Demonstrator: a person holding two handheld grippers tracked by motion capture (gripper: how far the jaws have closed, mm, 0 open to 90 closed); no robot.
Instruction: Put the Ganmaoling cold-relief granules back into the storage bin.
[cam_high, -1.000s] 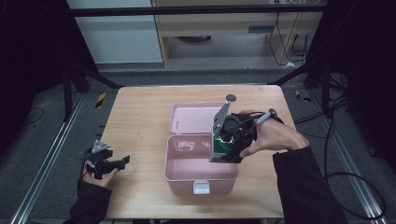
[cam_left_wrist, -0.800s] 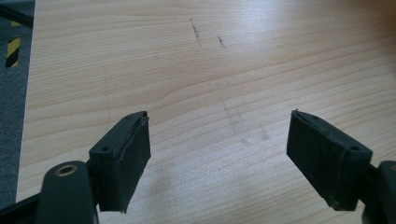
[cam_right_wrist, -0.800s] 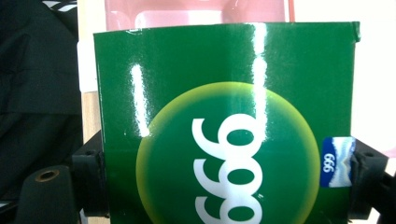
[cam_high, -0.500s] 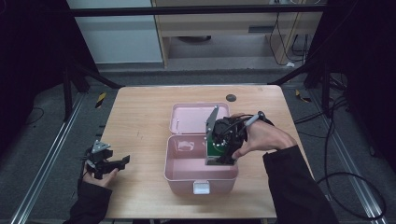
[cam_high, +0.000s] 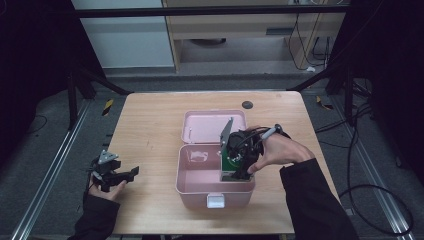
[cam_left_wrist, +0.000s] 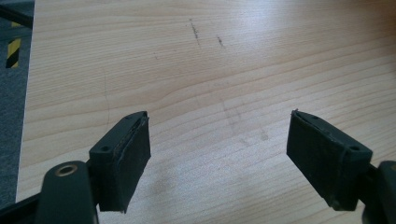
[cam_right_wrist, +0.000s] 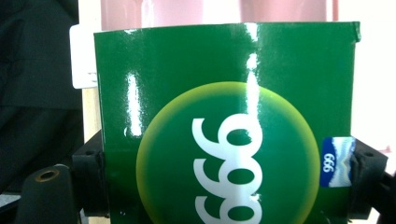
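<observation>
Right tongs (cam_high: 235, 167): pinching a glossy green carton (cam_right_wrist: 224, 126) by its two side faces, one black jaw pressed on each edge low in the right gripper view.
Green carton: upright, white "999" in a yellow-green circle, small blue label at its right edge; in the high view held at centre frame, inside or just over the right part of the pink box (cam_high: 200, 182), contact with the floor not discernible.
Step in hand, as judged: lowering the carton into the box.
Doing it well: keep the carton upright and square to the near wall; lower straight down beside the right wall without scraping the rim; release only once the base rests on the floor; part the jaws just enough to clear the sides, then lift straight up so the carton does not tip.
Pink box: lid (cam_high: 214, 125) thrown back toward the upper part of the frame, white latch (cam_high: 215, 201) on the near wall.
Right hand (cam_high: 277, 150): reaching in from lower right, wrist bent down, dark sleeve behind.
Left tongs (cam_left_wrist: 219, 154): spread wide, empty, bare desk (cam_left_wrist: 233, 60) between the jaws.
Left hand (cam_high: 102, 190): resting at the lower left of the high view by the desk edge, well apart from the box.
</observation>
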